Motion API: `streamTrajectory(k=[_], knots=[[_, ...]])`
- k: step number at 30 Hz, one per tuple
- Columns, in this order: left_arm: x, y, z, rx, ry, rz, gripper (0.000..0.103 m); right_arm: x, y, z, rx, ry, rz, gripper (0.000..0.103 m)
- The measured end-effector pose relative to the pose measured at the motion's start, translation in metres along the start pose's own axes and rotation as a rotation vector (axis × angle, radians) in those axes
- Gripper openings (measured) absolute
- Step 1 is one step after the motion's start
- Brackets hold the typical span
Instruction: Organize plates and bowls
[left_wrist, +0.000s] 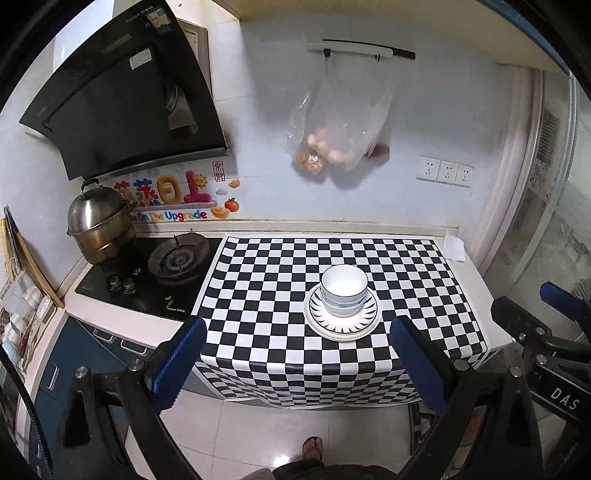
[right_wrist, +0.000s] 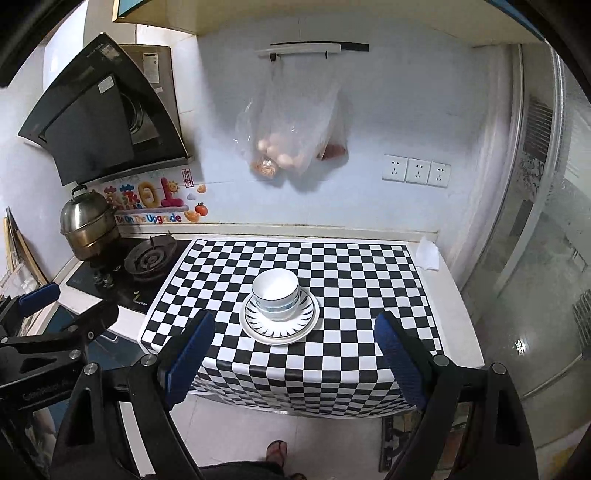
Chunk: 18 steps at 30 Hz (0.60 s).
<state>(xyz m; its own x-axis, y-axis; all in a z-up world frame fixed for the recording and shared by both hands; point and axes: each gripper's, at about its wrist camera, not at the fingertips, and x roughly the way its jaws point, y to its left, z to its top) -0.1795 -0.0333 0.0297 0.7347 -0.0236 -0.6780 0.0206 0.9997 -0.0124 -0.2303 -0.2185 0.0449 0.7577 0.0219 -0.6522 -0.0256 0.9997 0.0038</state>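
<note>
Both sets of jaws are standing wide apart with nothing between them: the left gripper (left_wrist: 299, 354) and the right gripper (right_wrist: 295, 354) are both hanging off the near edge of the worktop (right_wrist: 458, 306), over the floor (right_wrist: 325, 443), clear of the crockery. The right gripper is also showing at the right edge of the left view, where white letters "DAS" are reading on its black body. Beyond the blue pads, the bowls (left_wrist: 343, 291) are sitting nested in a stack on the plates (left_wrist: 341, 317), which are resting on the checkered cloth (left_wrist: 266, 295) near its middle. A person's sandalled foot (right_wrist: 277, 452) is standing on the floor below. To the left of the cloth, a hob (left_wrist: 155, 277) is carrying a steel pot (left_wrist: 98, 225). Behind it a wall sticker (left_wrist: 173, 216) is reading "On The Upgrade", with large coloured characters above it that I cannot make out. Above that, a black hood (left_wrist: 125, 107) is hanging with small labels too blurred to read. A clear bag (left_wrist: 336, 122) is hanging from a rail (left_wrist: 354, 48), and three sockets (left_wrist: 445, 171) are sitting to its right.
</note>
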Motion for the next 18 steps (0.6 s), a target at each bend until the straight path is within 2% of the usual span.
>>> streamTrajectory(k=[18], knots=[[-0.0024, 0.0083, -0.0053, -0.009, 0.010, 0.008, 0.102, 0.0038, 0.0050, -0.0007, -0.012, 0.011, -0.012, 0.091]])
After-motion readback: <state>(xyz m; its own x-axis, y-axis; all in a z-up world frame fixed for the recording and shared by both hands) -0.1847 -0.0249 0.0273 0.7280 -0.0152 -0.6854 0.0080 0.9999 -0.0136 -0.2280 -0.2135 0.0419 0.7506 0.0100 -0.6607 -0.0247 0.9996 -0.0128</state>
